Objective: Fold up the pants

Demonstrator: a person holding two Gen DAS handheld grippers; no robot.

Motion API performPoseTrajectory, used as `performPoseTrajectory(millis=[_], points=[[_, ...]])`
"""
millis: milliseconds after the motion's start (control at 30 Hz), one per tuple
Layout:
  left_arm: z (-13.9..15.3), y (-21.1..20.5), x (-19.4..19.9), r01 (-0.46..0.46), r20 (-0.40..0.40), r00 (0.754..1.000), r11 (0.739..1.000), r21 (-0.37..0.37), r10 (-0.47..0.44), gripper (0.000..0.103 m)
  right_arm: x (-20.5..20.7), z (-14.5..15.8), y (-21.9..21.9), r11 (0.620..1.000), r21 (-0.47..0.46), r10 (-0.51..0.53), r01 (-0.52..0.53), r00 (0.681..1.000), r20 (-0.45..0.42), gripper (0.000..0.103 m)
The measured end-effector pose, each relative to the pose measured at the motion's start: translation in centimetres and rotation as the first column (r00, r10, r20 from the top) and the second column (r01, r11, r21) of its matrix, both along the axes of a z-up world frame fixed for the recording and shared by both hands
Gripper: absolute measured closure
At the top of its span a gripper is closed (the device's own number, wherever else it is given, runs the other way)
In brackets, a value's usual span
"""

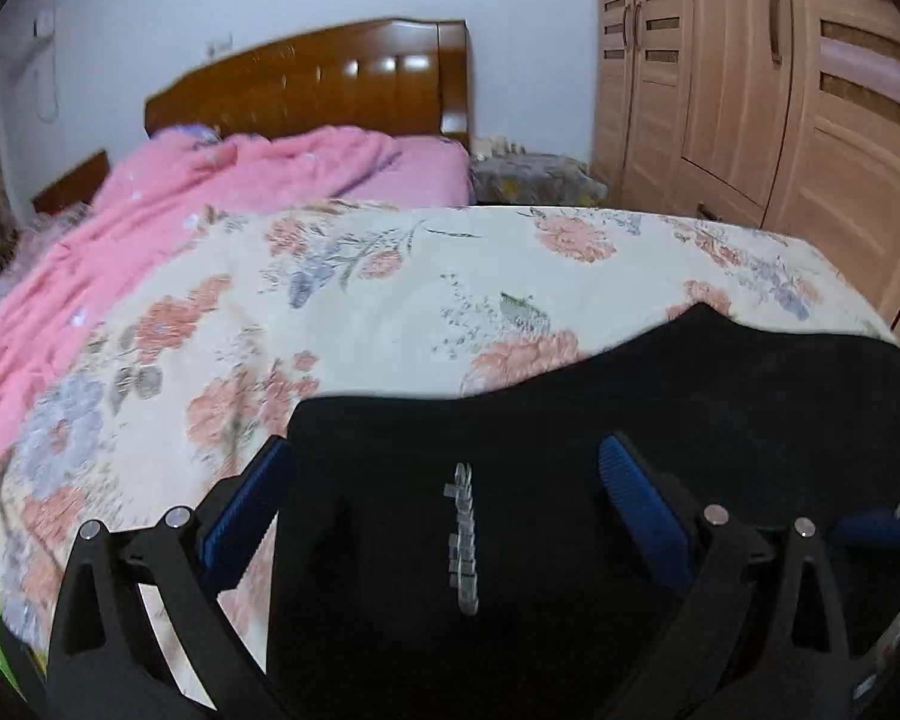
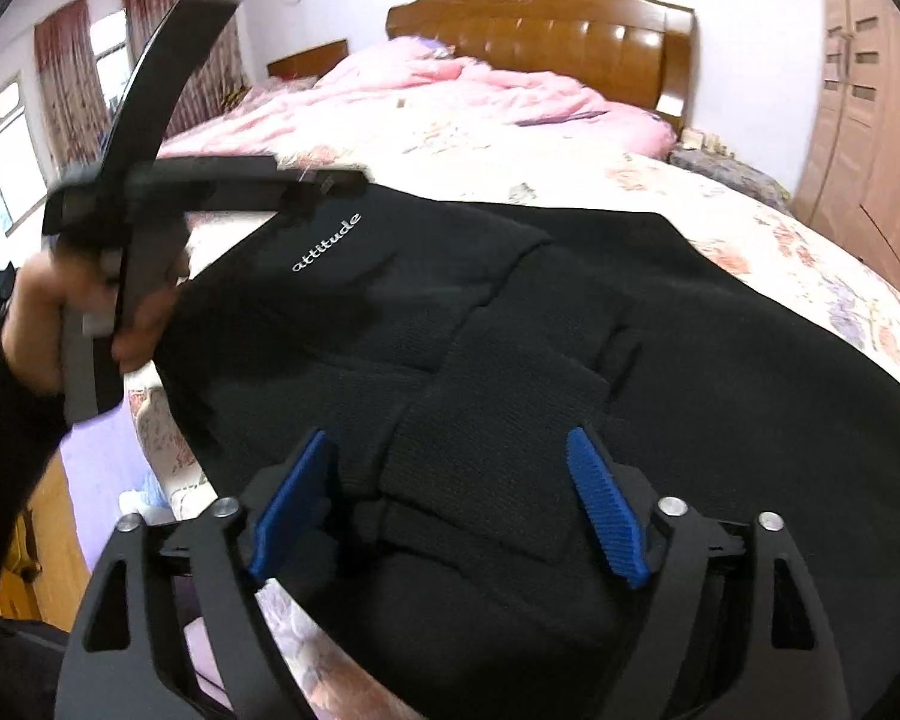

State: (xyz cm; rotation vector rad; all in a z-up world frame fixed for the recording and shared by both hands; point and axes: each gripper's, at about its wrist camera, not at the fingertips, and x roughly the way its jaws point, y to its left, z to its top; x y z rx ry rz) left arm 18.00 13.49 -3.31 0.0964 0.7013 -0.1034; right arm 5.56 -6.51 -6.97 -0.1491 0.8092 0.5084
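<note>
Black pants with white "attitude" lettering lie partly folded on a floral sheet at the foot of a bed. In the left wrist view the pants fill the lower right. My left gripper is open, its blue pads spread just above the pants' left edge; it also shows in the right wrist view, held by a hand at the pants' far left corner. My right gripper is open, its jaws either side of a ribbed cuff or waistband fold, holding nothing.
A pink duvet is bunched on the bed's far half below a wooden headboard. A wooden wardrobe stands to the right. Curtained windows are at the left. The floral sheet lies bare beyond the pants.
</note>
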Motion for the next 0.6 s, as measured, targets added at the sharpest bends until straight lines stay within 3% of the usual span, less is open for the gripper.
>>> performPoseTrajectory(millis=[100,133,300,400,467,600], points=[[-3.3,0.1,0.7,-0.019,-0.081,0.996,0.997,0.073,0.025,0.002,-0.2,-1.4,-0.2,0.999,-0.041,0.002,-0.004,0.999,-0.052,0.018],[-3.8,0.2,1.0,-0.02,-0.103,0.994,0.998,0.066,0.027,0.003,-0.4,-1.5,-0.7,1.0,-0.013,-0.002,0.001,0.998,-0.064,0.018],[0.5,-1.3,-1.6,-0.028,0.036,0.999,0.995,0.1,0.024,0.002,-4.0,2.2,-6.6,0.988,0.117,-0.102,0.101,0.995,0.009,0.017],[2.2,-4.4,-3.8,0.048,0.079,0.995,0.993,0.108,-0.057,0.002,-7.1,3.5,-13.5,0.936,0.242,-0.261,0.256,0.965,-0.013,0.017],[2.7,-6.8,-5.1,0.114,0.094,0.988,0.987,0.111,-0.125,0.002,-9.8,3.3,-18.3,0.877,0.31,-0.368,0.368,0.928,-0.061,0.016],[1.7,-12.5,-6.9,0.253,0.077,0.96,0.953,0.166,-0.268,0.002,-13.0,2.4,-22.8,0.81,0.329,-0.475,0.485,0.872,-0.116,0.016]])
